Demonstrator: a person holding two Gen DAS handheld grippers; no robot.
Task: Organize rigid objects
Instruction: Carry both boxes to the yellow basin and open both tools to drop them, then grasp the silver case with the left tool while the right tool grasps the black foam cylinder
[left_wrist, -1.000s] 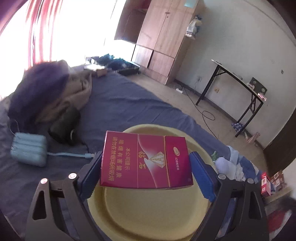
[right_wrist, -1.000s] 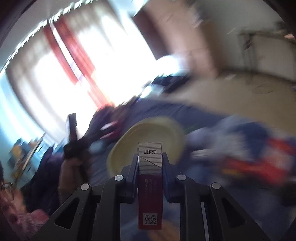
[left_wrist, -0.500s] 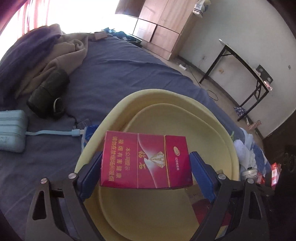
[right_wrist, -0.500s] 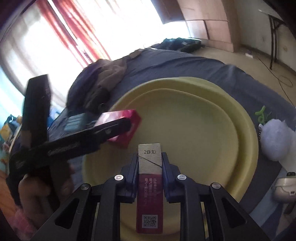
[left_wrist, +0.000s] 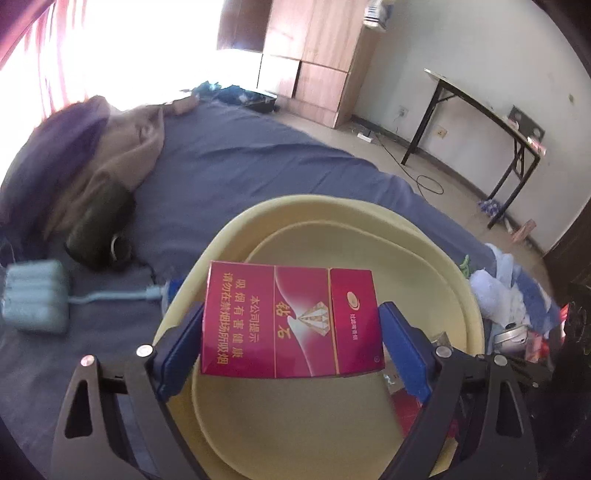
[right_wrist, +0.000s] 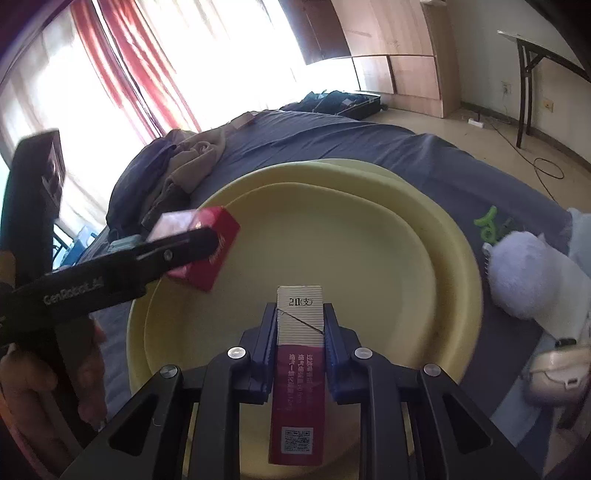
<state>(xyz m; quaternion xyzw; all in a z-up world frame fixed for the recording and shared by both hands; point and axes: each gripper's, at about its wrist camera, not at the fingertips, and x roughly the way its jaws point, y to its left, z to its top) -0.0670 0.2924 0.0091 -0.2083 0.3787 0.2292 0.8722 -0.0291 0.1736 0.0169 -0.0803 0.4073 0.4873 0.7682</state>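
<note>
Left wrist view shows my left tongs (left_wrist: 291, 345) clamped wide across the broad face of a red cigarette pack (left_wrist: 291, 319), one blue pad on each short edge, the printed front turned toward the lens. A second ago only the near rim of the yellow basin (left_wrist: 229, 236) showed under this pack; now the basin's bowl spreads beneath and beyond it, so the pack hangs over the inside, close to the rim on the tongs' left.

From the right wrist, my right tongs (right_wrist: 300, 343) are pinched narrow on a second cigarette pack (right_wrist: 298, 376), held by its thin sides, its striped top end pointing ahead of the fingertips and the coded end back toward the camera. A second ago this view was a blur with the basin small and far ahead; now it is sharp and the basin floor lies directly below and ahead of the pack. The left tongs and their red pack sit ahead and to the left, well apart from mine.

I judge both packs are now placed for release into the basin; lowering first should keep them from bouncing on the hard plastic.
</note>
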